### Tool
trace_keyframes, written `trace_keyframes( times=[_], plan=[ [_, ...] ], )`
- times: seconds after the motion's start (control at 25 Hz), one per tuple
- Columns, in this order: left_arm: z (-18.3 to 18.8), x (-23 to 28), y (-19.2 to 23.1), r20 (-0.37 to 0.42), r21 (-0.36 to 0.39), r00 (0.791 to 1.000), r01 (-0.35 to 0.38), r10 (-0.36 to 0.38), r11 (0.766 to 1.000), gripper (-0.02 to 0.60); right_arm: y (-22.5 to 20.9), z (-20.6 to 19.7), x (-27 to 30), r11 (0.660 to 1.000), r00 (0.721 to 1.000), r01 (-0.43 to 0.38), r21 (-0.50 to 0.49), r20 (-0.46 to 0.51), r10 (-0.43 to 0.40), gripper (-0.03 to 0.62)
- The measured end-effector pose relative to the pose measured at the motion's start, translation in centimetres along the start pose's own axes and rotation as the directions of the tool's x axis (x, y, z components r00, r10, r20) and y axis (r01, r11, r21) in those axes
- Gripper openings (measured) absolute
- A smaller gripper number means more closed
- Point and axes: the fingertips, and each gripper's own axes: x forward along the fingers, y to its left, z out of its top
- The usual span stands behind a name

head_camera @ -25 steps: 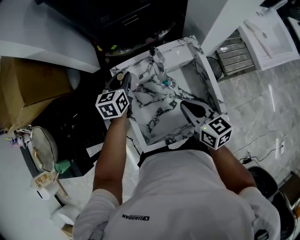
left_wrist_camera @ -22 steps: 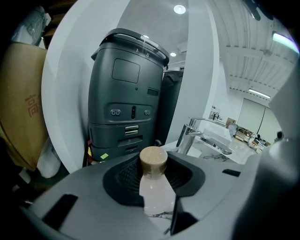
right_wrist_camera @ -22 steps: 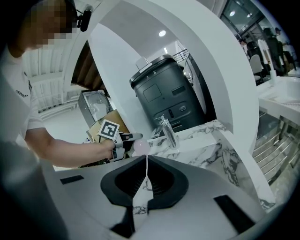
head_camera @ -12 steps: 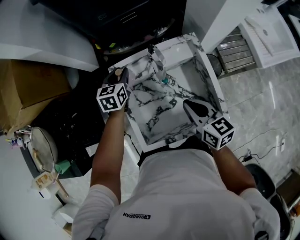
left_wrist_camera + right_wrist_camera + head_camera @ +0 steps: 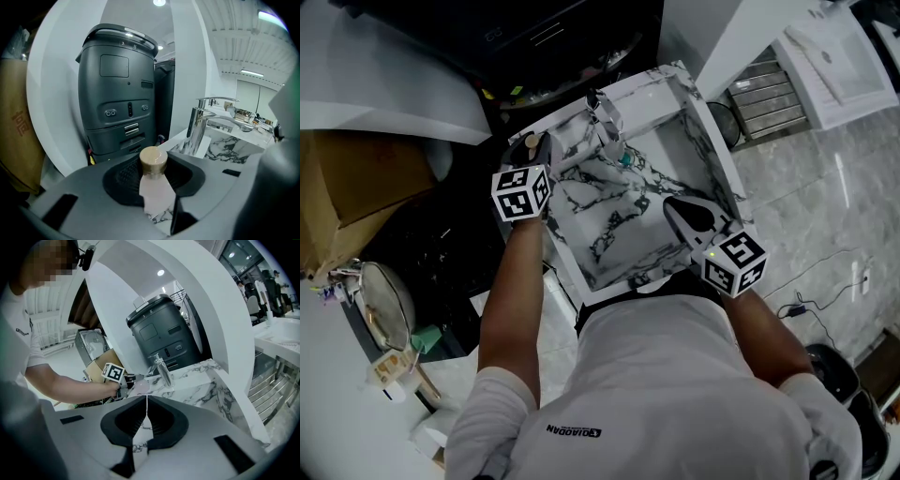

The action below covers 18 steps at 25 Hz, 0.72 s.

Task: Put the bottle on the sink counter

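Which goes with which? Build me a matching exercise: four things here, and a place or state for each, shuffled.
1 bottle
2 faucet
3 right gripper
4 dark machine

A jaws shut, nothing between them
B beyond the sink
C between the jaws of the left gripper
D on the sink's back ledge

Pairs: 1-C, 2-D, 3-A, 4-B

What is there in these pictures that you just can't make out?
Bottle, head view: body hidden behind the left gripper; only the cap peeks out.
Bottle base, left gripper view: the gripper's own body covers it, so contact with the marble counter cannot be told.
Small teal thing in the sink, head view: too small to identify.
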Motion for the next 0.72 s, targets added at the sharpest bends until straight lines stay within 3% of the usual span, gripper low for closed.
trace_keyframes(
  times=[0.44,0.72],
  plan=[
    [-0.46,0.64,0.03,0.006,0.054,1.0,0.01,-0.011,0.998,0.135,-0.35,-0.13,0.55,1.0,1.0,-0.005,0.006,-0.01,0.005,0.041],
    [-0.58,0.51,0.2,0.001,0.032,1.0,0.006,-0.007,0.999,0.136,-0.16,-0.16,0.68,1.0,1.0,-0.007,0.006,-0.009,0.007,0.041]
  ],
)
